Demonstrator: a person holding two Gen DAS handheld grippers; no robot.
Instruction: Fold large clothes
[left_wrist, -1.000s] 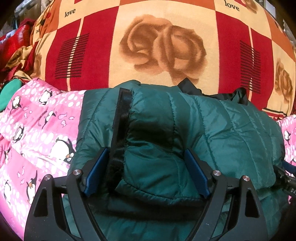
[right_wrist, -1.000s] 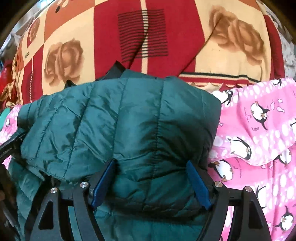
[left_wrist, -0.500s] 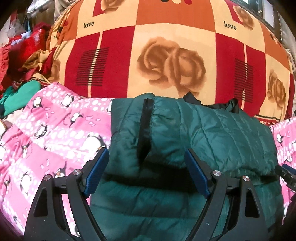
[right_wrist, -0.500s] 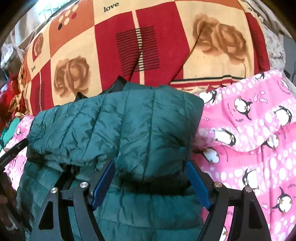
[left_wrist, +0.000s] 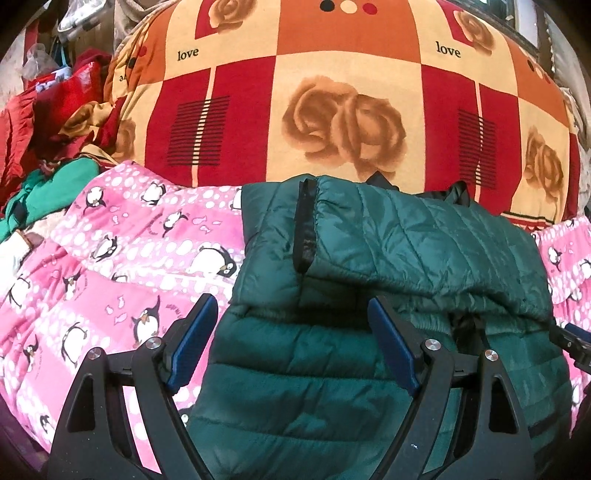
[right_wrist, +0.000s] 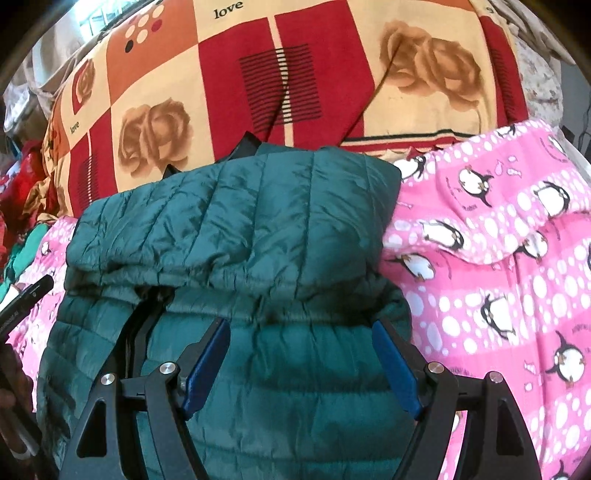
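Green puffer jacket (left_wrist: 406, 251), folded over

Dark green and quilted, it lies on the pink penguin blanket (left_wrist: 122, 266), its upper part doubled over the lower, a black zipper edge (left_wrist: 304, 229) showing at the fold's left end.

The jacket (left_wrist: 424, 240) is dark green, quilted, with a black trim strip. The blanket (left_wrist: 122, 258) under it is pink with white dots and penguins. At 12 o'clock, the cover (left_wrist: 343, 110) shows red, orange and cream checks with brown roses.
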